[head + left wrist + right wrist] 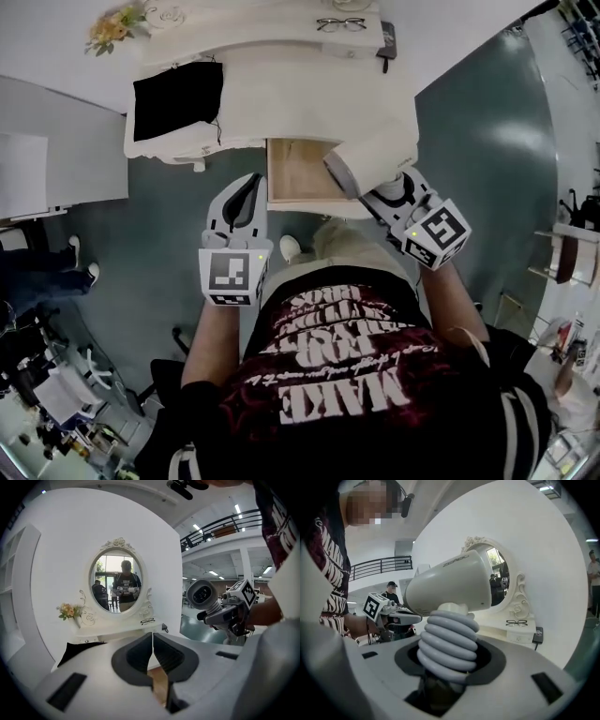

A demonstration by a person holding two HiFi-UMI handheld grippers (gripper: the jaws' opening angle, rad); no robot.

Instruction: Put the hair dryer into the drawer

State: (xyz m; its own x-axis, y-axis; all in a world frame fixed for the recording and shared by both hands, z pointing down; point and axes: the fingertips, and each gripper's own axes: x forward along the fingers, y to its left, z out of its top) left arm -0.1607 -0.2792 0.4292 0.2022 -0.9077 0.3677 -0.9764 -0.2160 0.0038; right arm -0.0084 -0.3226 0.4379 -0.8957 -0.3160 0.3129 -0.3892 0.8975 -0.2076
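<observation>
A: Where was the hair dryer [372, 157]?

B: In the air, clamped in the right gripper [447, 663]. The jaws were closed on the ribbed grey handle, with the cream barrel above them.

A: And relative to the drawer [292, 169]?

B: The drawer was pulled open from the dressing table [281, 94], and its wood floor looked bare. In the head view the dryer hung over the drawer's right front corner, partly over the tabletop edge. The open space lay to its left and a bit further in.

A: Long axis?

B: The barrel ran diagonally, with its grey rear end toward the drawer front and its nose toward the table's right end. The handle pointed back at the person. My guess is the barrel needs turning to line up with the drawer before it goes down.

A: Which hand was nearer?

B: The right, obviously, since it was carrying the dryer. That forearm reached forward with the gripper tipped slightly down.

A: What about the left gripper [152, 653]?

B: Its jaws were pressed together with nothing between them. It sat just off the drawer's front left corner, not touching it, and aimed at the table.
</observation>
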